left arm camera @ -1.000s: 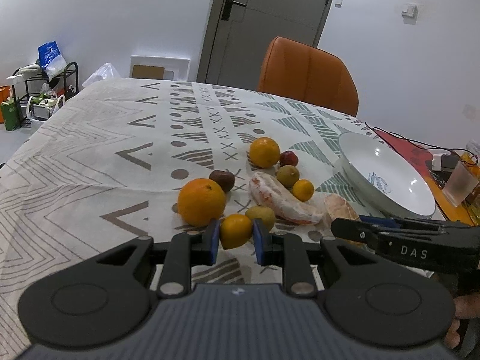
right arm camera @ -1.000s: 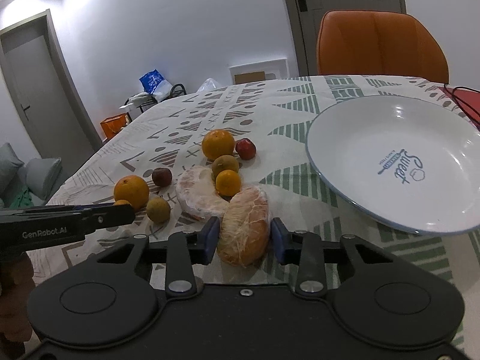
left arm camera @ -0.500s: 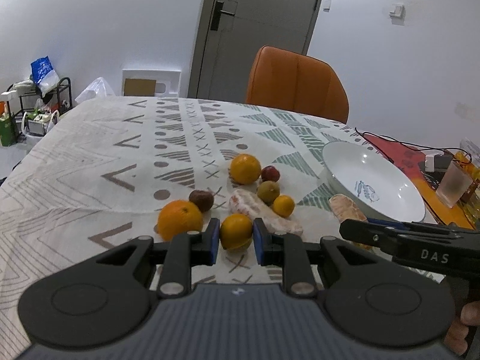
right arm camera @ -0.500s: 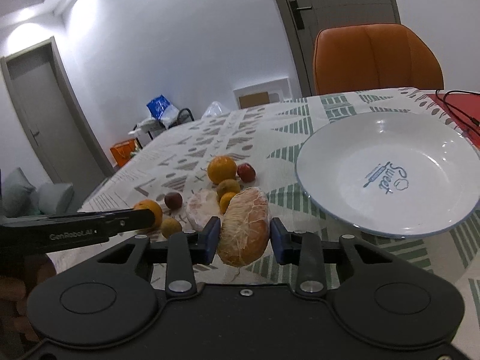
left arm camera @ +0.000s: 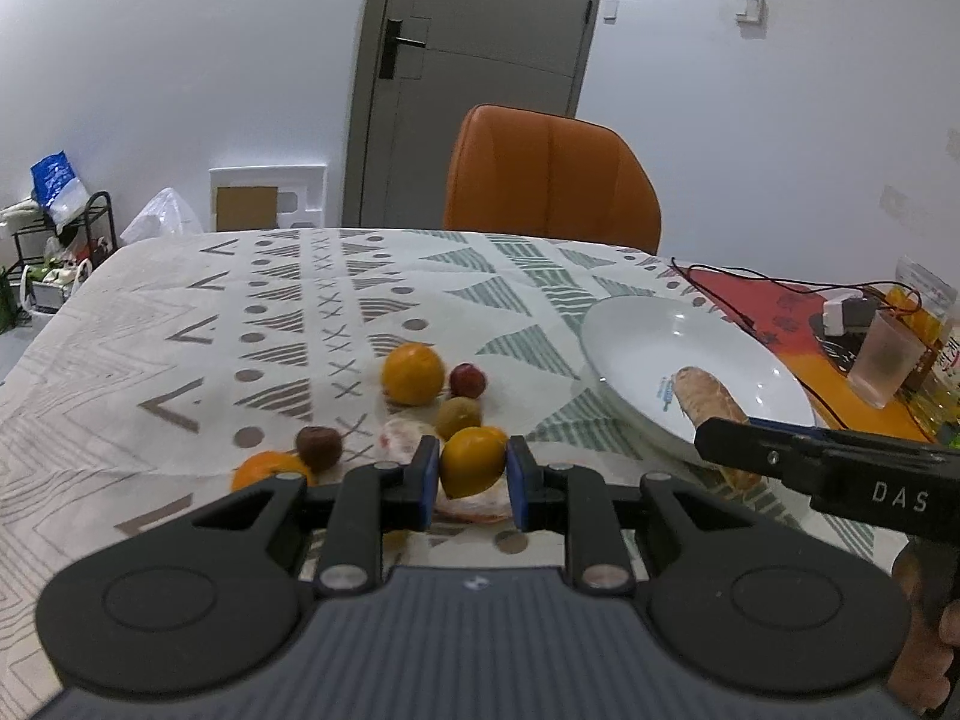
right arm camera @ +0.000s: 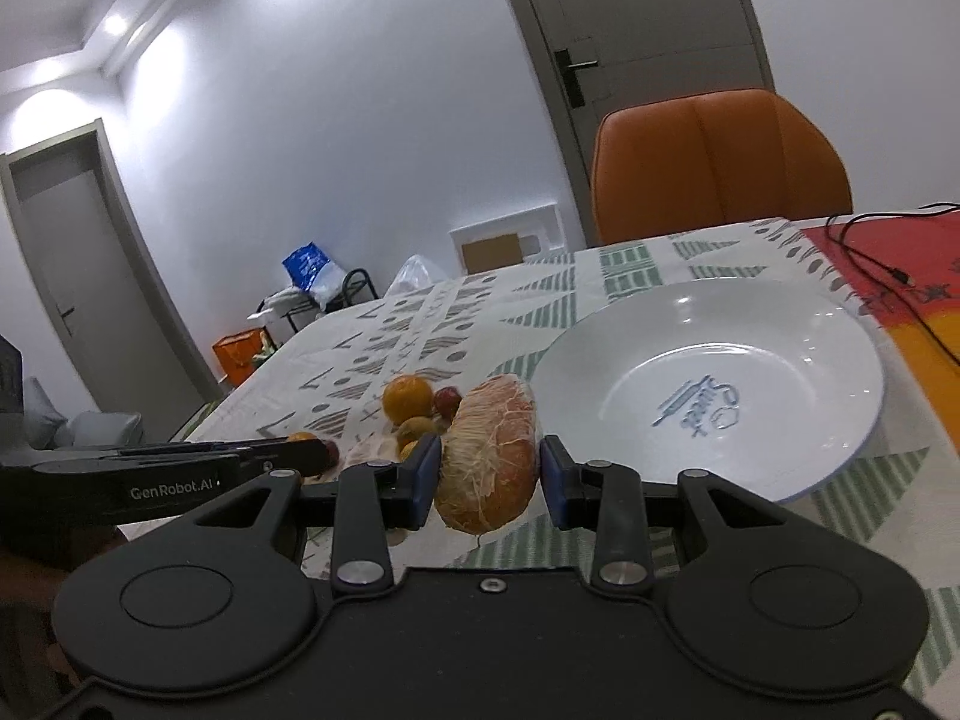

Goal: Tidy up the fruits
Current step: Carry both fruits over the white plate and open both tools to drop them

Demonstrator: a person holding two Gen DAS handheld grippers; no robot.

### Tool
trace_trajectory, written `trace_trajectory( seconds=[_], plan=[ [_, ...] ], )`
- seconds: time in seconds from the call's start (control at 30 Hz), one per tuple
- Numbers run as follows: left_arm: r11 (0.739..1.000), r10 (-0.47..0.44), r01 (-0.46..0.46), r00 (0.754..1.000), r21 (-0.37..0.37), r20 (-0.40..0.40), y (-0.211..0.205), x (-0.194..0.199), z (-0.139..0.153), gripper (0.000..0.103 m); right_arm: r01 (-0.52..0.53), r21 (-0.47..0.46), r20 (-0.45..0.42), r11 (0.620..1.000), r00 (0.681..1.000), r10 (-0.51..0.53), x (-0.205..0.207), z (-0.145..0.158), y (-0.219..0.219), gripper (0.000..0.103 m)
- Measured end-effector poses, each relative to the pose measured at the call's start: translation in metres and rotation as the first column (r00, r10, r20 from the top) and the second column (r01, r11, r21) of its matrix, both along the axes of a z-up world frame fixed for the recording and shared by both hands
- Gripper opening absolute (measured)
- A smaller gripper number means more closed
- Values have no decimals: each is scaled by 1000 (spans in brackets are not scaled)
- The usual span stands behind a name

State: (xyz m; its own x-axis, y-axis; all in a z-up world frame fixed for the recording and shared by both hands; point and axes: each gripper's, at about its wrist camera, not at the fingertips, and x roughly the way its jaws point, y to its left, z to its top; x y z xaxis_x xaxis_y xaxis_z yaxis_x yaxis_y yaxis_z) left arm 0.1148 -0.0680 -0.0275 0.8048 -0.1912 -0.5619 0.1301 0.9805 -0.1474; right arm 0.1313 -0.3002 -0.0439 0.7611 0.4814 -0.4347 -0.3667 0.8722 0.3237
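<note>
My left gripper (left arm camera: pixel 471 474) is shut on a small orange citrus fruit (left arm camera: pixel 472 461), held above the patterned tablecloth (left arm camera: pixel 252 324). My right gripper (right arm camera: pixel 487 471) is shut on a peeled pomelo wedge (right arm camera: pixel 493 450), lifted close to the left rim of the white plate (right arm camera: pixel 774 330). In the left wrist view the same wedge (left arm camera: pixel 708 399) hangs over the plate (left arm camera: pixel 636 330). On the cloth lie a large orange (left arm camera: pixel 413 373), a red plum (left arm camera: pixel 467 380), a green-brown fruit (left arm camera: pixel 458 414), a dark plum (left arm camera: pixel 318 447), another orange (left arm camera: pixel 267 471) and a second peeled wedge (left arm camera: pixel 401 441).
An orange chair (left arm camera: pixel 549 180) stands behind the table. A plastic cup (left arm camera: pixel 887 360), a black cable (left arm camera: pixel 780 285) and a red mat (left arm camera: pixel 762 306) lie right of the plate. A person's hand (left arm camera: pixel 927 642) shows at lower right. A door and a cluttered rack (left arm camera: pixel 54 240) stand beyond.
Both grippers have risen with their fruit. The right one carried the pomelo wedge rightward to the plate's edge; the left one lifted the small citrus off the cloth.
</note>
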Motion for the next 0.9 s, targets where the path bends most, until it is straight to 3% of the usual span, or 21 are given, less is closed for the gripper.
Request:
trace_trajectory(
  seconds=[0.6, 0.9],
  plan=[
    [997, -66, 66, 998, 44, 6, -47, 18, 1, 22, 87, 23, -4, 996, 996, -87, 7, -8, -41, 34],
    [995, -83, 82, 997, 53, 4, -60, 29, 2, 22, 136, -18, 21, 991, 991, -136, 14, -11, -53, 34]
  ],
)
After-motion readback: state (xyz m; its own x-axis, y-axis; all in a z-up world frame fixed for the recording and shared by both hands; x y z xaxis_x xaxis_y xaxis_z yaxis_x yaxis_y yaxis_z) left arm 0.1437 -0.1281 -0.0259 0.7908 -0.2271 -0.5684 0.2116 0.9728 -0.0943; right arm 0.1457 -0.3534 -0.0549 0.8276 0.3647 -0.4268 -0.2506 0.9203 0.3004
